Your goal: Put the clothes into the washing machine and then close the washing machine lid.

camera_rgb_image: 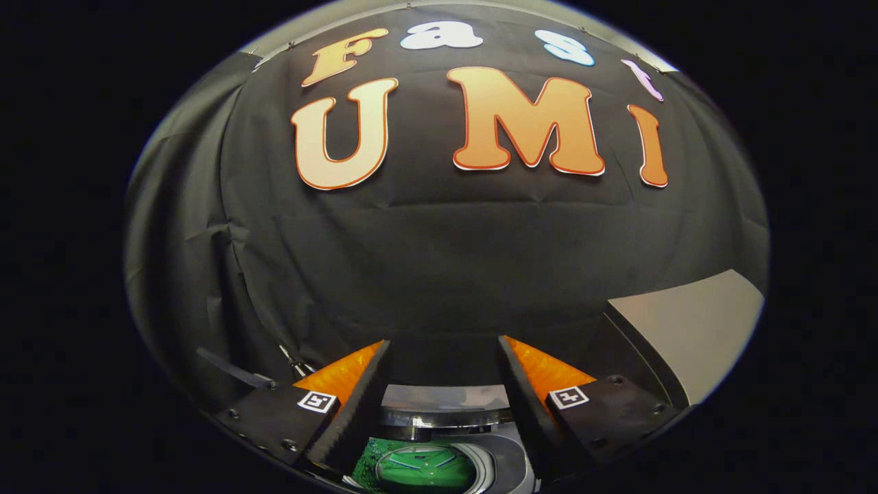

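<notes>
gripper: the gripper (444, 384) is held high above the washing machine (446, 439); its fingers (357, 405) are spread apart and nothing is held between them.
washing machine: seen low between the fingers; a grey top with a shiny rounded rim, and below it a round opening.
clothes: something green (418, 470) is seen inside the round opening, glossy and mottled; whether it is cloth behind a clear lid or cloth lying loose cannot be told.
progress: judged as late, since green fabric appears to be in the drum and nothing is carried.
left to do: the lid's state cannot be told, so closing may remain.
materials: finger faces are ridged, saw-toothed strips; the booth wall (439, 261) is matte creased cloth; a pale flat panel (686, 329) is seen beyond the fingers.
</notes>
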Available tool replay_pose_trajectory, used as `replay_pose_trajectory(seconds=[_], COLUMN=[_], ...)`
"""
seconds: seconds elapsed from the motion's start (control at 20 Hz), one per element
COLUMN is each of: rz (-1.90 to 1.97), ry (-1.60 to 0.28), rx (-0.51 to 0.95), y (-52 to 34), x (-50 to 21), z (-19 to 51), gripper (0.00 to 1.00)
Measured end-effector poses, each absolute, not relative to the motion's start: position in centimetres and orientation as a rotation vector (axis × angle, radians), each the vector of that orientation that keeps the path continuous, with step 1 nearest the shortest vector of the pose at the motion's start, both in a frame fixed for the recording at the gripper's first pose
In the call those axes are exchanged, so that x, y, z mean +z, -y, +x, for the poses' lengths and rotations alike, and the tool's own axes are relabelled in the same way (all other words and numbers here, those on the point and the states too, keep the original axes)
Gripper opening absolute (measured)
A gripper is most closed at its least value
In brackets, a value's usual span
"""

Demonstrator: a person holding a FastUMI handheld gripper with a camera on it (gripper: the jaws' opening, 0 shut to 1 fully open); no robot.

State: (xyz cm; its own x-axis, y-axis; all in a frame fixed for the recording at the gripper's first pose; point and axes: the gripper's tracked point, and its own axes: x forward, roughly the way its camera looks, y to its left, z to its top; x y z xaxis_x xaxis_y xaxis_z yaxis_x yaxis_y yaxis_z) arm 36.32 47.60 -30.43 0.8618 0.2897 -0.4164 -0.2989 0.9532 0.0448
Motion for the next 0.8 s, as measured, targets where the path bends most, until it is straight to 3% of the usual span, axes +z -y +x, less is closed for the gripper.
replay_pose_trajectory(seconds=[0.8], rz=[-0.030], ry=[-0.494], rx=[0.333], y=[-45.4], x=[-34.6], z=[28.5], gripper=[0.96])
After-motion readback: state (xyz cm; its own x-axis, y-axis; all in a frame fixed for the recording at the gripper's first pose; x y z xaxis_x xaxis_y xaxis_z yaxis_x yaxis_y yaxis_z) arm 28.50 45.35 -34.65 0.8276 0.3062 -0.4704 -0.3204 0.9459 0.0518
